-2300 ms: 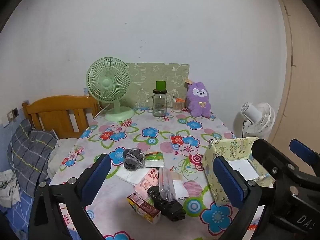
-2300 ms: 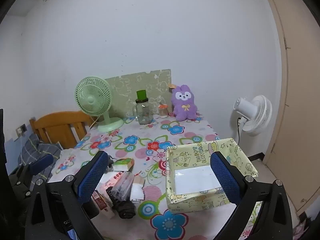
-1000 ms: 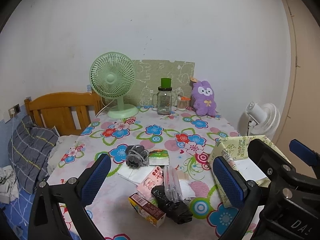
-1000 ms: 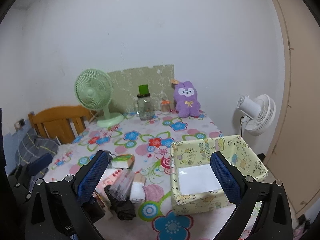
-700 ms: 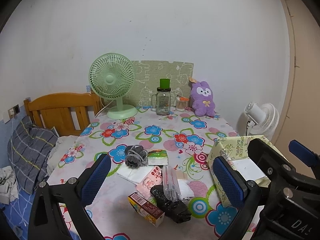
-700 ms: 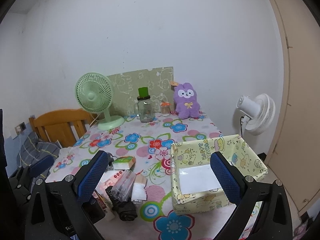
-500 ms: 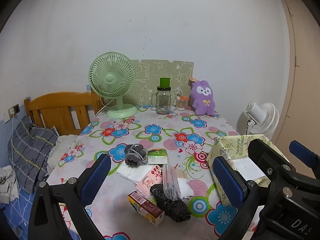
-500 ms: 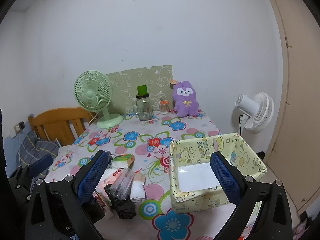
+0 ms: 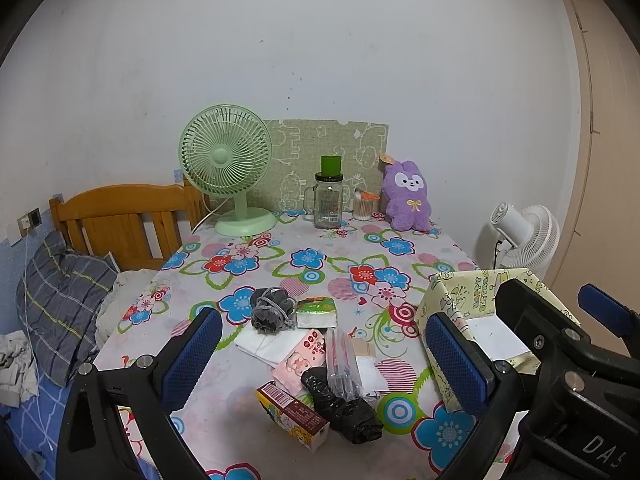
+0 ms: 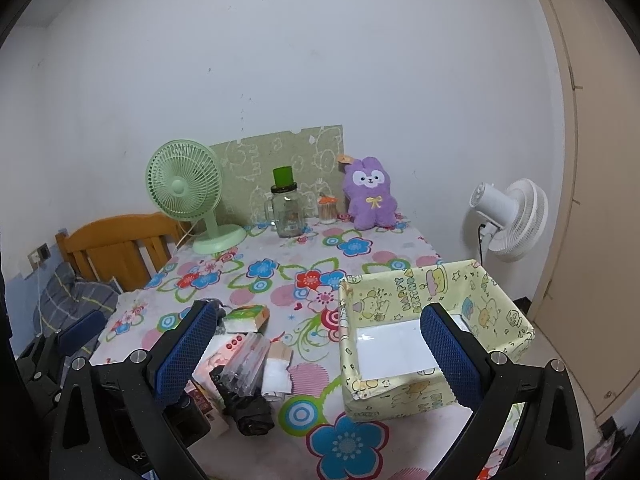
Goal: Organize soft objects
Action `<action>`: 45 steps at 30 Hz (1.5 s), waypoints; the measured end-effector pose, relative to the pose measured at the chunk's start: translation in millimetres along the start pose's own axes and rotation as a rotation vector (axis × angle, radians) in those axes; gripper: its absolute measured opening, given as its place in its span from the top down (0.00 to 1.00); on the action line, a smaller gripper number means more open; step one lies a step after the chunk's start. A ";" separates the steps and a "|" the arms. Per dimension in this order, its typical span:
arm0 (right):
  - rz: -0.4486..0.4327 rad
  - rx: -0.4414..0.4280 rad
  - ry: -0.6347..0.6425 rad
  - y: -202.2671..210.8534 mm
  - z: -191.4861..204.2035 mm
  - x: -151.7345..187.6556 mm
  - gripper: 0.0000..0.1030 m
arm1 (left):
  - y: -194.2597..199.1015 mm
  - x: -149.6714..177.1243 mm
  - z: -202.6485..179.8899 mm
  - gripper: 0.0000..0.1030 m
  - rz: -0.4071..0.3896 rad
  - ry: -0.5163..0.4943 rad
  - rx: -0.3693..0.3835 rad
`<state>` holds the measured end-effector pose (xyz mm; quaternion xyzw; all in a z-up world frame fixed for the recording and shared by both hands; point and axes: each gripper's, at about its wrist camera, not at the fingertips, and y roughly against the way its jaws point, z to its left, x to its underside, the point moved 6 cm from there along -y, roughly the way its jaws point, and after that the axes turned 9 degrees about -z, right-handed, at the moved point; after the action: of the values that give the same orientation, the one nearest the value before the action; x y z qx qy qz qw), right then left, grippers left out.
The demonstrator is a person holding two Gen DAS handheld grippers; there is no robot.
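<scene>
Both grippers, left (image 9: pixel 324 354) and right (image 10: pixel 316 354), hover with jaws wide apart, holding nothing. Soft pile (image 9: pixel 316 360) sits mid-tabletop, beside empty box (image 10: pixel 496 304). We'd drop onto the grey pouch (image 9: pixel 271 314) first, pinching its bulk.

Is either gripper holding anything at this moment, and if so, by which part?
Nothing is held. The left gripper and right gripper are both wide open above the table, clear of the pile of items and the yellow box.
</scene>
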<state>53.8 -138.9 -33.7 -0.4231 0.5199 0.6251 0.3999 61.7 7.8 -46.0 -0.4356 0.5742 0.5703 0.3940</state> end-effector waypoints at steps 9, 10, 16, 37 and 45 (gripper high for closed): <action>-0.006 0.001 -0.006 0.9 -0.3 -1.0 0.00 | -0.2 0.8 -1.4 0.02 0.000 0.000 0.000; -0.005 0.002 -0.006 1.2 -0.3 -1.2 0.00 | -0.3 0.9 -1.3 0.02 0.000 0.000 0.000; -0.004 0.002 -0.006 1.4 -0.6 -1.2 0.00 | 0.0 1.2 -1.5 0.02 -0.001 0.000 -0.001; 0.002 -0.005 -0.001 -3.7 7.4 10.9 0.00 | -5.1 14.3 2.9 0.02 0.003 -0.011 -0.015; 0.036 -0.027 0.018 -16.4 20.1 32.1 0.06 | -18.0 39.4 14.5 0.02 0.054 0.010 -0.008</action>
<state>56.6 -114.7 -67.1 -0.4248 0.5227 0.6351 0.3782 65.9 20.8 -89.6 -0.4246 0.5854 0.5808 0.3738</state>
